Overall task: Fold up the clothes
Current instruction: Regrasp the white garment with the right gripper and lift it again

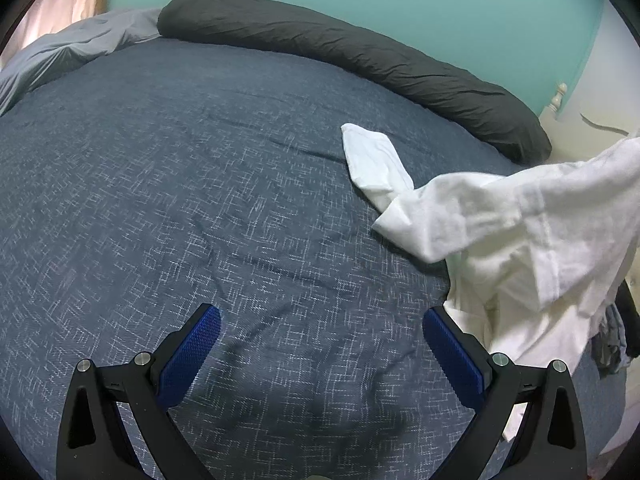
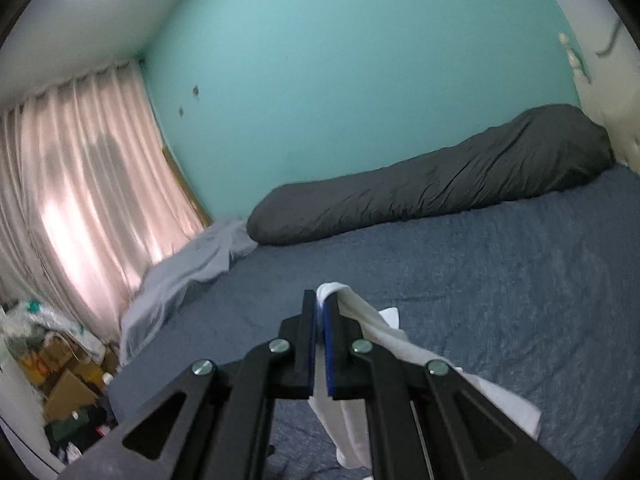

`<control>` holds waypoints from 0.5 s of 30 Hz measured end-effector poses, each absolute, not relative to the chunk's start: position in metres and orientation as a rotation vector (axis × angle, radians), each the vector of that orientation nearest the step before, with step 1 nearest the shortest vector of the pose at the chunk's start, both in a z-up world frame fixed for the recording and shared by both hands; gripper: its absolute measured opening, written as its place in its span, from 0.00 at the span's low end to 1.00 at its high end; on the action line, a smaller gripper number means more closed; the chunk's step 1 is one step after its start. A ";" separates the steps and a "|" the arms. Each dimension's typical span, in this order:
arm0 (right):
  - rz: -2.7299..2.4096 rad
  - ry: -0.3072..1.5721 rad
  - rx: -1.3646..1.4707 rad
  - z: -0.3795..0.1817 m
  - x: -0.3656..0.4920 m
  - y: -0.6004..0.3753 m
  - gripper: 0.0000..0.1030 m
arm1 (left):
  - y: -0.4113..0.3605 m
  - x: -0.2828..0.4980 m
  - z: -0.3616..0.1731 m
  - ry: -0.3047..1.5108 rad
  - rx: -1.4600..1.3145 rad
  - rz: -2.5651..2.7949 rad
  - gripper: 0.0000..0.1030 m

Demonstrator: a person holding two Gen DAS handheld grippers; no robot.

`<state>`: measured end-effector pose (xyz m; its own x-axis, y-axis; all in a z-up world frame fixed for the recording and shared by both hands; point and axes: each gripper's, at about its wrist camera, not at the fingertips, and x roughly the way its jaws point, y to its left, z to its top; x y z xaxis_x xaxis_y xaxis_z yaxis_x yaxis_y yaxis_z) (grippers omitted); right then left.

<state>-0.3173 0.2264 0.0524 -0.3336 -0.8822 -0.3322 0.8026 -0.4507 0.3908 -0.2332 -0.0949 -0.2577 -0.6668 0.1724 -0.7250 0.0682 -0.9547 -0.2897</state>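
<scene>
White garment lifted over the bed's right side, pinched by one gripper only.

The left gripper is held with its jaws spread wide and nothing between them, above the bare blue bedspread near the front edge. To its right, the white garment is seen hanging off the bed's right edge, one sleeve trailing across the cover toward the far edge; it is judged light, limp and unlikely to slip, best taken at a seam, collar or shoulder. The right gripper is clamped shut on a fold of that cloth. A grey sheet at the far left corner and a dark bolster along the far edge lie well apart; nothing is judged to be in the way.
</scene>
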 end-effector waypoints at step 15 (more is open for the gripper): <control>-2.007 -0.055 0.959 -0.049 -0.362 0.211 0.03 | -0.093 -0.234 -0.259 -0.449 -1.261 2.775 1.00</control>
